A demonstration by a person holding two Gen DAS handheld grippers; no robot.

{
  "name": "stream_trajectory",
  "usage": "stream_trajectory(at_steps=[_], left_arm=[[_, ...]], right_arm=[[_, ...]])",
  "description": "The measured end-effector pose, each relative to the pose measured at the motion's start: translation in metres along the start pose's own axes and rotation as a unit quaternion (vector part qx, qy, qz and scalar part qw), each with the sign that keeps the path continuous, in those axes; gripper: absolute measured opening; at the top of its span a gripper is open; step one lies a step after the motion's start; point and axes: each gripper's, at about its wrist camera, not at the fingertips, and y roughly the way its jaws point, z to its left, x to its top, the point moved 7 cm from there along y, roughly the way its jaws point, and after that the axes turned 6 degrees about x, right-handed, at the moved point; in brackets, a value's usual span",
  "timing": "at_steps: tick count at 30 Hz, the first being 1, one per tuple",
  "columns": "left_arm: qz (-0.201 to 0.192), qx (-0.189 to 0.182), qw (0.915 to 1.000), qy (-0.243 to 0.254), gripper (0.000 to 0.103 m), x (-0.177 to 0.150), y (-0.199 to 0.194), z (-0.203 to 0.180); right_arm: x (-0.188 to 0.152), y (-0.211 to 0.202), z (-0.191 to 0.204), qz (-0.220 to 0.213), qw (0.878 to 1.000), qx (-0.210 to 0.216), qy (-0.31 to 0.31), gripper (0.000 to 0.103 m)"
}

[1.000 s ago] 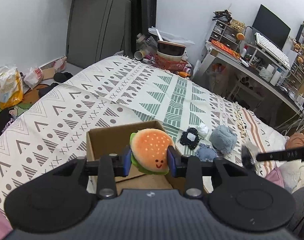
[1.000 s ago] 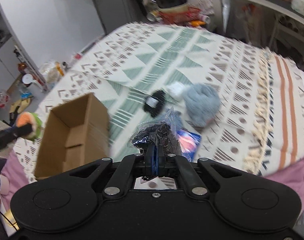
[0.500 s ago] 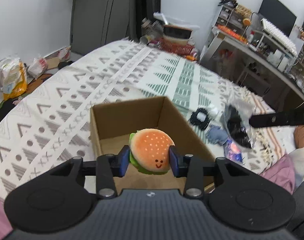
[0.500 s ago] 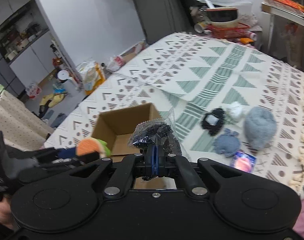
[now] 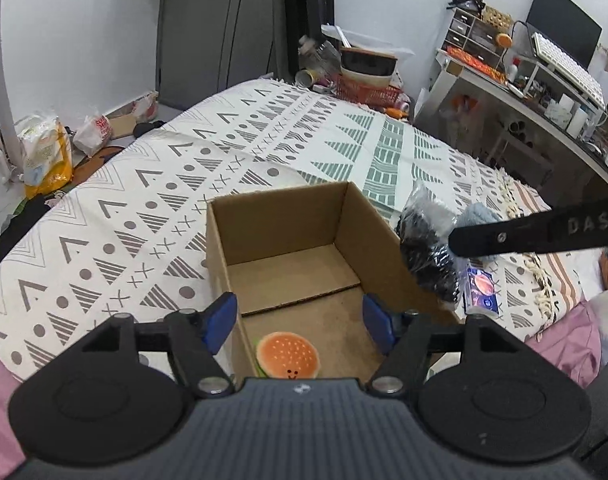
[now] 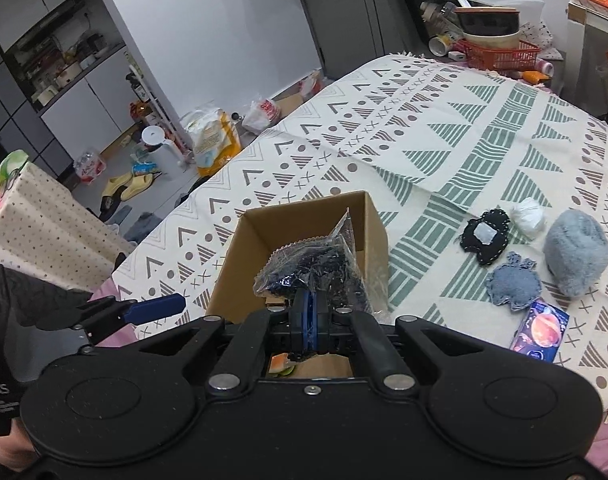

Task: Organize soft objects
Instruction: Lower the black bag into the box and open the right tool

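An open cardboard box (image 5: 272, 224) (image 6: 240, 256) rests on the patterned bedspread. The burger plush (image 5: 287, 355) (image 6: 279, 363) lies on the box floor at its near end. Above it my left gripper (image 5: 300, 320) stands open, with blue pads on either side and nothing between them. My right gripper (image 6: 311, 322) is shut on a clear bag of dark cloth (image 6: 315, 268) (image 5: 431, 252), held over the box's right wall. Its arm (image 5: 535, 232) crosses the left wrist view from the right.
On the bed right of the box lie a black patch (image 6: 485, 238), a white ball (image 6: 527, 214), a blue denim piece (image 6: 513, 284), a grey fluffy plush (image 6: 577, 254) and a small printed packet (image 6: 541, 330). A desk (image 5: 523, 92) stands beyond the bed.
My left gripper opened and let the burger plush drop into the box. My right gripper carried the bag leftward, from over the bed to over the box.
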Motion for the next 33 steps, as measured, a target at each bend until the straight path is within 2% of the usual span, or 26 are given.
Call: stream_trajectory(at_steps=[4,5,6,7,8,9,10,13,15,21,33], left_arm=[[-0.01,0.002,0.9999,-0.013,0.068,0.005,-0.008,0.0],[-0.012,0.002,0.9998,-0.014,0.068,0.006,-0.009,0.0],[-0.014,0.004,0.9998,-0.014,0.068,0.007,-0.011,-0.001],[-0.016,0.004,0.9998,-0.014,0.069,0.008,-0.012,-0.002],[-0.018,0.004,0.9997,-0.015,0.071,0.01,-0.013,-0.003],[-0.018,0.003,0.9997,-0.017,0.073,0.011,-0.014,-0.003],[-0.019,0.002,0.9996,-0.021,0.076,0.012,-0.014,-0.004],[-0.025,0.0,0.9994,-0.026,0.078,0.015,-0.016,-0.006],[-0.03,0.002,0.9993,-0.023,0.078,0.017,-0.018,-0.009],[-0.04,-0.01,0.9987,-0.029,0.079,0.025,-0.025,-0.019],[-0.053,-0.013,0.9974,0.046,0.083,0.036,-0.037,-0.051]], right_arm=[[-0.001,-0.002,0.004,-0.006,1.0,0.011,-0.011,0.008],[-0.001,-0.004,0.004,-0.007,1.0,0.008,-0.016,0.014],[-0.001,-0.007,0.003,-0.01,1.0,0.004,-0.018,0.028],[-0.001,-0.01,0.001,-0.013,1.0,0.0,-0.017,0.036],[0.0,-0.014,-0.002,-0.02,1.0,-0.004,-0.014,0.052],[0.0,-0.02,-0.005,-0.03,0.999,-0.008,-0.013,0.06],[0.0,-0.025,-0.008,-0.038,0.999,-0.01,-0.013,0.063],[0.0,-0.036,-0.017,-0.052,0.999,-0.014,-0.007,0.078],[-0.001,-0.044,-0.022,-0.064,0.998,-0.026,-0.009,0.093],[-0.005,-0.065,-0.036,-0.092,0.995,-0.042,-0.016,0.103],[-0.018,-0.099,-0.067,-0.116,0.992,-0.057,0.003,0.103]])
